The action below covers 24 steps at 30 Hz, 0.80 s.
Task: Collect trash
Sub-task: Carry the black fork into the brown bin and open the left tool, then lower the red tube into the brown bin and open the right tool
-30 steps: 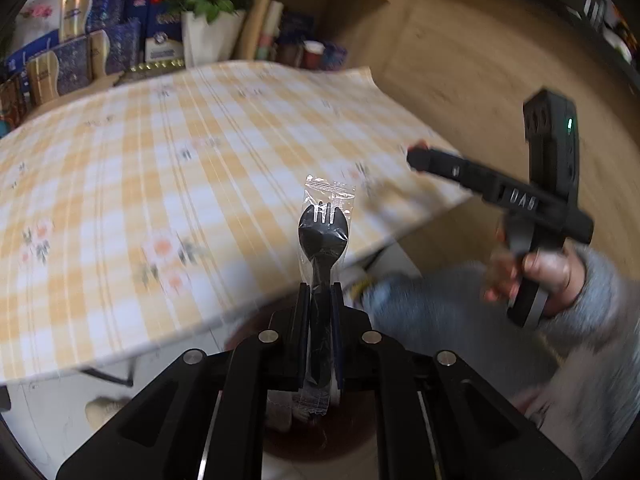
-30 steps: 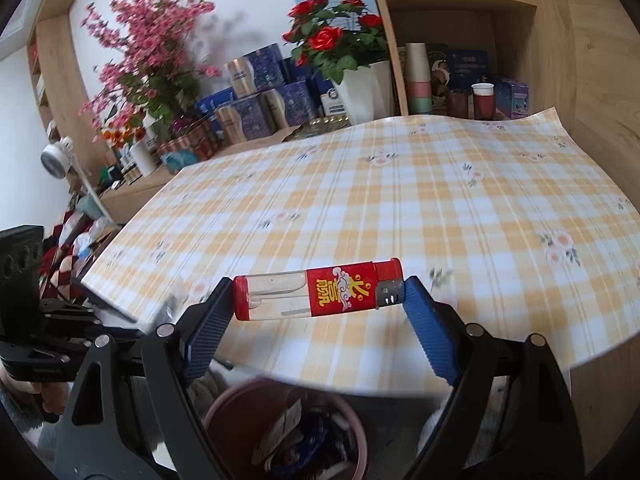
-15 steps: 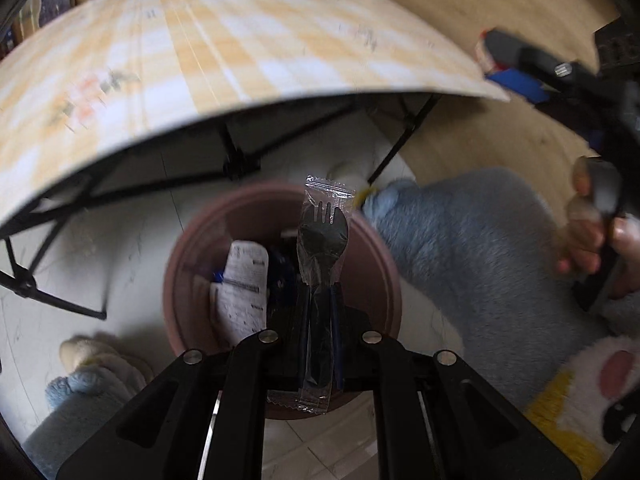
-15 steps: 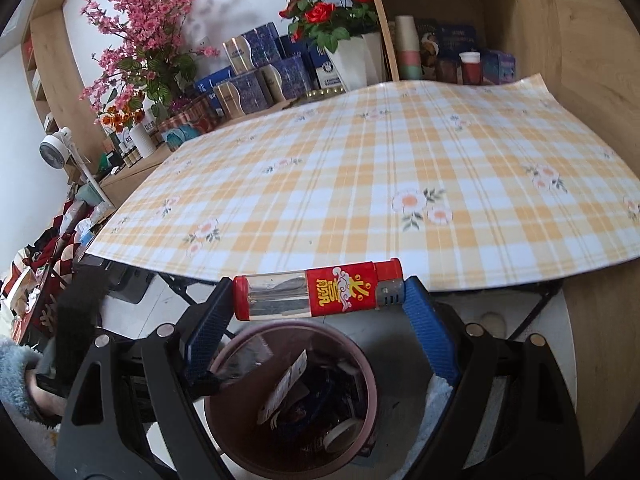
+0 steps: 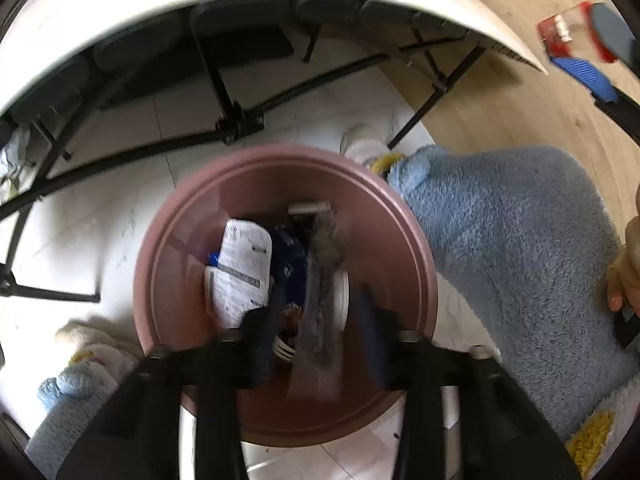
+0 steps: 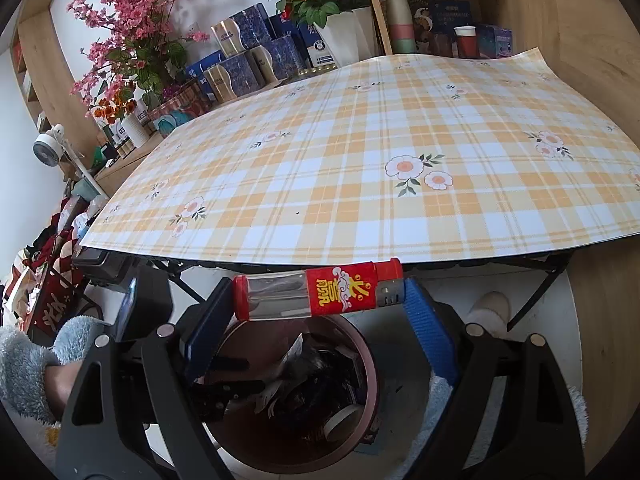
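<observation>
Now, left wrist view: the left gripper (image 5: pixel 320 320) hangs over the pink bin (image 5: pixel 416 248), jaws opening, and the wrapped fork (image 5: pixel 322 304) is a blur between them, not pinched, apparently dropping in. At 1 o'clock the lighter (image 5: pixel 568 32) shows only as a red end. Right wrist view: the right gripper (image 6: pixel 316 312) has its fingers spread wide, clamped on the lighter's two ends, at 12 o'clock of the bin, short of its middle. Next, likely: carry the lighter over the bin mouth and release. Only this view shows the checked tablecloth (image 6: pixel 360 160); only the left one shows the white packet (image 5: pixel 242 268) among the trash.
</observation>
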Motion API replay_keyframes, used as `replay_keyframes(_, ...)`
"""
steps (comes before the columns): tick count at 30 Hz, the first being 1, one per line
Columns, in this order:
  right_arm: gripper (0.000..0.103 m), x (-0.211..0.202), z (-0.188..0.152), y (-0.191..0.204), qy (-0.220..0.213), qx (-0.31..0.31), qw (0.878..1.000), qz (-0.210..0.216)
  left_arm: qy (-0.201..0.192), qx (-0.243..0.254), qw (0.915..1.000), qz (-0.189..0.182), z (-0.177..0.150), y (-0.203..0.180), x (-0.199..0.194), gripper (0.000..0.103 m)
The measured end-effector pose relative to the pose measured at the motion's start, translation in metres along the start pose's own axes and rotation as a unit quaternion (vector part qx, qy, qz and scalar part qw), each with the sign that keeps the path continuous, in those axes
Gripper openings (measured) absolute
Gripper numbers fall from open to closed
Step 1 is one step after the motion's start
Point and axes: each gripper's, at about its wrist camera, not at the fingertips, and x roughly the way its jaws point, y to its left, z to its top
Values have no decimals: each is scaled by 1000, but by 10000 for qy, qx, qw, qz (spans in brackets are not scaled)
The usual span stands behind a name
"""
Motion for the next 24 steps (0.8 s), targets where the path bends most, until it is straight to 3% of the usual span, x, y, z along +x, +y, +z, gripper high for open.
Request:
replay_keyframes(5,84,8,-2,4,112,-82,9999,10,-689,-117,9974,152,-1,1,-42,73)
replay_keyframes(11,84,12,-6,25,208,-570,9982,-18,-1723,-357,9825,609,-14,15,-115,90)
replay_keyframes(18,84,27,-11,61,471,-1121,9924,176,-2720,-856,9510,1195,-53,42,-185,95)
replay_keyframes(24,84,57,-25,88,841,-1462,9854,221,-3211,-824,9288,1655,-82,40,-202,96)
